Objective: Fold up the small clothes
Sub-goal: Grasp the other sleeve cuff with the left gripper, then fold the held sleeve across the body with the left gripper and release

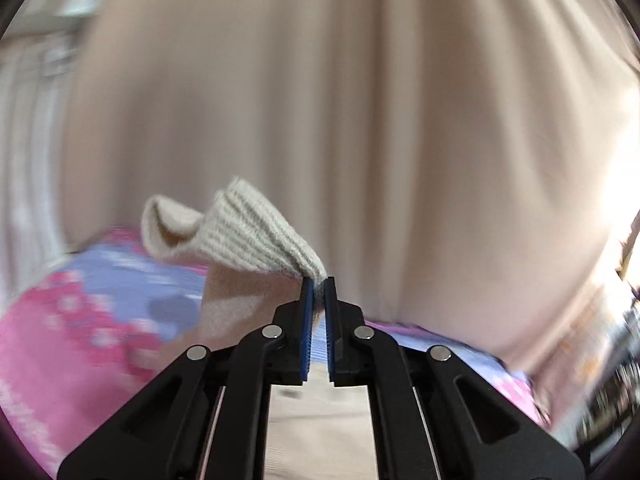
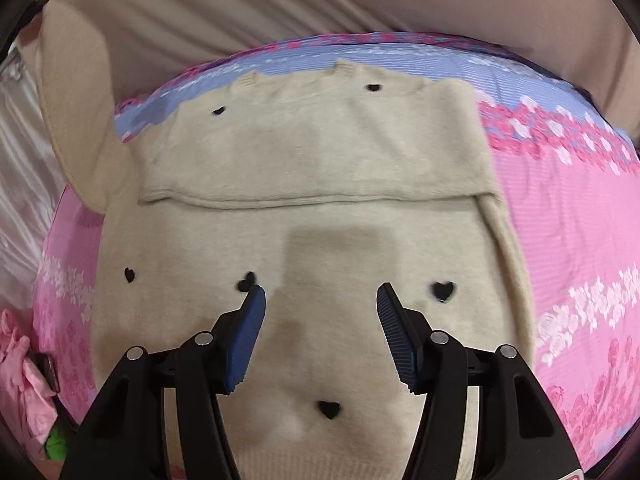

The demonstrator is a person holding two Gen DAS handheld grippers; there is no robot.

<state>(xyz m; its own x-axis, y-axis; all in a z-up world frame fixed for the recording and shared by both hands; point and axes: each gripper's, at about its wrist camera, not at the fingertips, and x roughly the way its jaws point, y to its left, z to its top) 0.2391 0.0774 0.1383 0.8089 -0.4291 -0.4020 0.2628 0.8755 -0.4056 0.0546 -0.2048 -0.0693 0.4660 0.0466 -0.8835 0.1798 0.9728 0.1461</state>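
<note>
A small cream knit sweater (image 2: 312, 184) with black heart marks lies flat on a pink and lavender floral bedspread (image 2: 560, 216). One sleeve is folded across its chest. My right gripper (image 2: 322, 294) is open and empty, just above the sweater's lower body. My left gripper (image 1: 319, 284) is shut on the ribbed cuff (image 1: 256, 232) of the other sleeve and holds it lifted above the bed. That raised sleeve also shows at the left of the right wrist view (image 2: 76, 120).
A beige curtain (image 1: 360, 100) hangs behind the bed. Crumpled pink cloth (image 2: 24, 380) and something green (image 2: 56, 444) lie at the bed's left edge. The bedspread (image 1: 80, 320) extends to the right of the sweater.
</note>
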